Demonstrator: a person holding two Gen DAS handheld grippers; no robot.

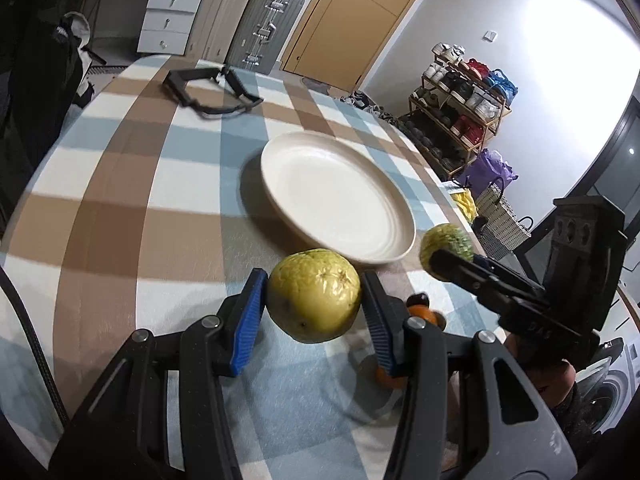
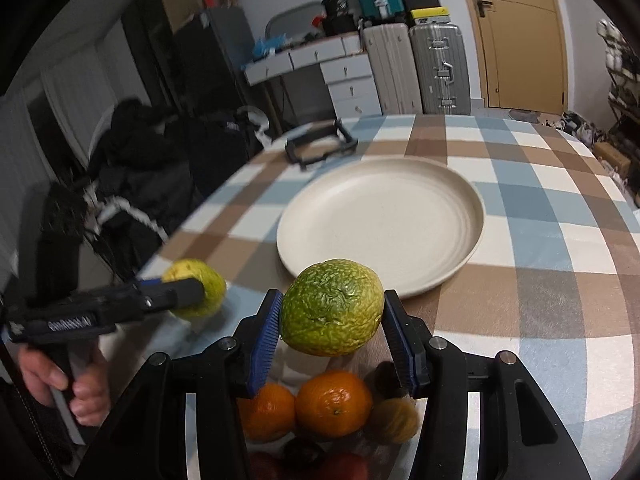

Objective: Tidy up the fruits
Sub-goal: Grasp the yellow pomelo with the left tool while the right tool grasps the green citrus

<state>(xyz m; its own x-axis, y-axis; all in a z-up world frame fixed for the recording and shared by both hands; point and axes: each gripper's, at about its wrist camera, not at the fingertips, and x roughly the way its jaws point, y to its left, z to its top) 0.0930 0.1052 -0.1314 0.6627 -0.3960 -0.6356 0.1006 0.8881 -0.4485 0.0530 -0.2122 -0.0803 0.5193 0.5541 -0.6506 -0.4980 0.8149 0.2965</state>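
My left gripper (image 1: 314, 294) is shut on a wrinkled yellow-green fruit (image 1: 313, 295) and holds it above the checked tablecloth, just short of the empty cream plate (image 1: 340, 192). My right gripper (image 2: 331, 314) is shut on a wrinkled green fruit (image 2: 331, 307), also lifted, near the plate's (image 2: 384, 224) front rim. Each gripper shows in the other view: the right one (image 1: 444, 254) with its green fruit (image 1: 445, 242), the left one (image 2: 192, 294) with its yellow fruit (image 2: 198, 286). Below the right gripper lie two oranges (image 2: 334, 402), a small yellow fruit (image 2: 394, 420) and dark and red fruits (image 2: 304, 456).
A black frame-like object (image 1: 212, 90) lies at the far side of the table, seen also in the right wrist view (image 2: 320, 146). Suitcases (image 1: 256, 20), drawers and a door stand behind. A shoe rack (image 1: 460, 100) stands right of the table; a dark clothes pile (image 2: 132, 160) lies to its left.
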